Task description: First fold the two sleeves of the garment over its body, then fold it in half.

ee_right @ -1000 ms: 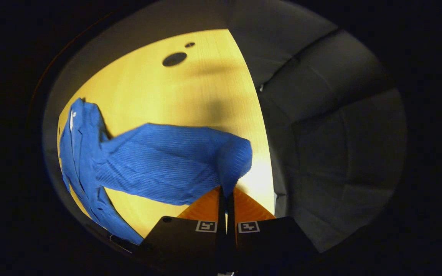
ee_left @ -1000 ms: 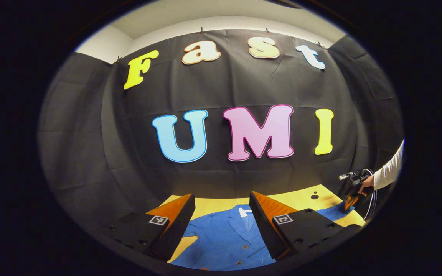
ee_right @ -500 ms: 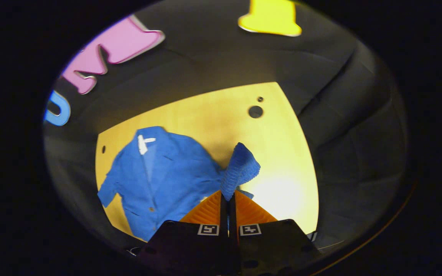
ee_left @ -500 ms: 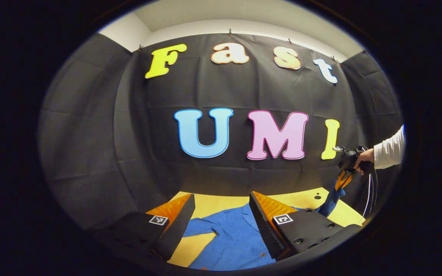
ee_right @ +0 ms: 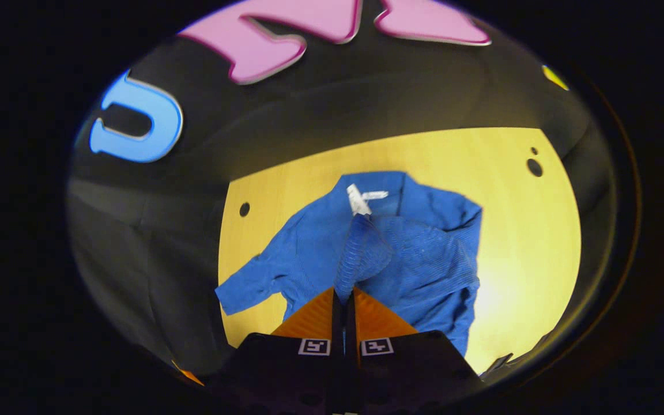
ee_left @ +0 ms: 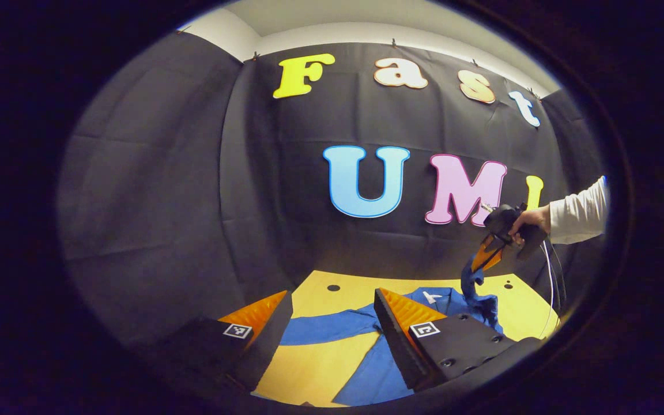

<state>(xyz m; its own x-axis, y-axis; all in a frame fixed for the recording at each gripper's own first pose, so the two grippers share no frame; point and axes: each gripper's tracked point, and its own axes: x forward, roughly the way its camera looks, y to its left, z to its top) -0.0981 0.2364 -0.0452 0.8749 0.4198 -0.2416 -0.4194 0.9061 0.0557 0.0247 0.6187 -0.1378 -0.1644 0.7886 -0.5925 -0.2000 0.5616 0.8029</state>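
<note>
A blue button-up garment [ee_right: 424, 248] lies on the yellow table [ee_right: 528, 242], collar toward the back wall. My right gripper [ee_right: 343, 294] is shut on the cuff of one sleeve [ee_right: 361, 253], held up over the garment's body. In the left gripper view that same gripper [ee_left: 482, 262] hangs above the table at the right with the sleeve [ee_left: 476, 294] dangling from it, a hand [ee_left: 531, 218] holding it. My left gripper [ee_left: 332, 311] stands open above the table's near side, nothing between its fingers. The other sleeve [ee_left: 326, 328] stretches out flat to the left.
The table [ee_left: 320, 357] has small round holes [ee_left: 333, 287] near its back edge. Black cloth walls close in on the left, back and right. A white-sleeved arm [ee_left: 580, 210] reaches in from the right, with a cable [ee_left: 551, 276] hanging below it.
My right gripper has lifted the sleeve off the table and carried it inward over the garment's body. The left gripper has swung to the left, still open.
</note>
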